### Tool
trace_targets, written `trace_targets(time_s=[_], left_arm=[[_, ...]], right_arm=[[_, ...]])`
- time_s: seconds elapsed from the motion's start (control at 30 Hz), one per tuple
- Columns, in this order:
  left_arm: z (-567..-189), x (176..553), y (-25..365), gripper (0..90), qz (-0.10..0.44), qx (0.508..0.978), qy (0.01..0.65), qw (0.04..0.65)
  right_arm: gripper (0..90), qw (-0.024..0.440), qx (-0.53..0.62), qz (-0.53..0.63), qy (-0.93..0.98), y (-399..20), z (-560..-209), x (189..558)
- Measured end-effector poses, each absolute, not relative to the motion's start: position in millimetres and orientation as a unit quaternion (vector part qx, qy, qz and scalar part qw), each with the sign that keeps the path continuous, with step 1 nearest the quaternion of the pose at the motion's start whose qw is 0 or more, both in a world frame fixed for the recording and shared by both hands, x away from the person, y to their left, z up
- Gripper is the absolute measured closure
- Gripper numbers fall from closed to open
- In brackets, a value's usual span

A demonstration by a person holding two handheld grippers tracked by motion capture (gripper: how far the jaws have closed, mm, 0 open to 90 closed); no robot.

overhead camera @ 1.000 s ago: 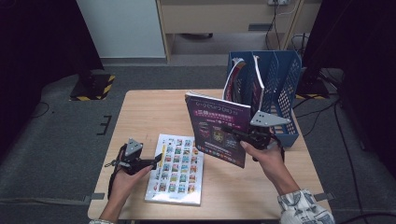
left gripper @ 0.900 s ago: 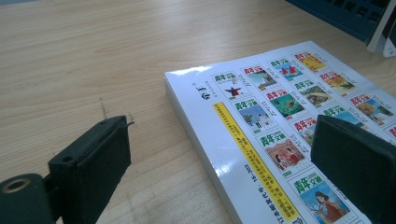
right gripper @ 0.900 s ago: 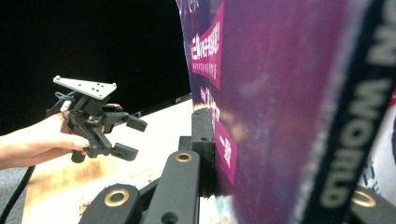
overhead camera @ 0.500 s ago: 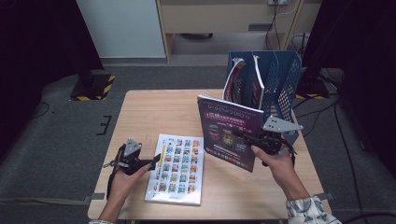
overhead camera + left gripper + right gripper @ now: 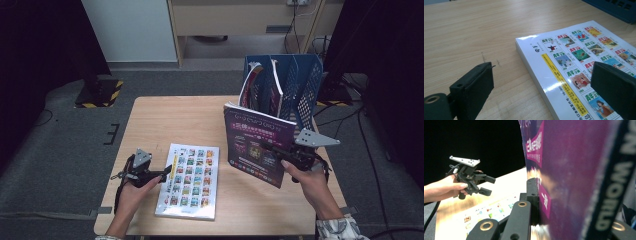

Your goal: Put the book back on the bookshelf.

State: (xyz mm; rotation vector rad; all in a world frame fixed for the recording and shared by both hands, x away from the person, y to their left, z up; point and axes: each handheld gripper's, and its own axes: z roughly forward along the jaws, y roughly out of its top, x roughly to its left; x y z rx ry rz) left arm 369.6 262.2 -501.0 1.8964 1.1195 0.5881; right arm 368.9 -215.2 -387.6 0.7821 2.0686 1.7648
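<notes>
right gripper (image 5: 272, 150) is clamped on the purple magazine (image 5: 257, 145), jaws pressed on both faces of it near its lower right edge. magazine is held upright off the table (image 5: 165, 117), tilted a bit, cover facing the person's left, spine side toward the blue file rack (image 5: 305, 82). it sits just in front of the rack, between the rack and the person, not inside any slot. in the right gripper view the purple cover (image 5: 574, 170) runs edge-on between the jaws, near pad flat against it.

rack stands at the far right corner of the table, with other magazines (image 5: 255, 87) already standing in its left slots; right slots look vacant as far as i can tell.

left gripper (image 5: 162, 172) is low over the table at the near left, jaws spread, nothing between the pads. it points at the left edge of the white magazine (image 5: 190, 180) lying flat on the table, cover with a grid of small pictures. in the left gripper view one jaw is over bare wood, the other over the white cover (image 5: 574, 65); can't tell if it touches. left gripper also shows in the right gripper view (image 5: 487, 185), open, held in a hand (image 5: 446, 187).
</notes>
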Motion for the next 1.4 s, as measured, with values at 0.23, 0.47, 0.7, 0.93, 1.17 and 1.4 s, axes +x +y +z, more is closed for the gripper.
trace_targets(time_s=[0.23,0.47,0.7,0.93,1.17,1.4], left_arm=[[-501,370,262,4.9,0.235,0.756,0.446,0.418],[-501,370,263,4.8,0.235,0.756,0.446,0.417],[-502,370,262,4.7,0.235,0.757,0.446,0.417],[-501,369,264,4.7,0.236,0.752,0.450,0.420],[-501,369,264,4.8,0.236,0.753,0.449,0.418],[-501,369,264,4.7,0.237,0.753,0.449,0.418]], right_arm=[[84.3,0.164,0.282,0.616,0.717,-232,-389,364],[84.3,0.171,0.287,0.614,0.715,-248,-386,358],[84.3,0.178,0.295,0.614,0.710,-260,-385,354],[84.3,0.184,0.298,0.614,0.707,-269,-382,353],[84.3,0.195,0.307,0.613,0.701,-280,-379,354],[84.3,0.205,0.315,0.611,0.696,-289,-376,354]])
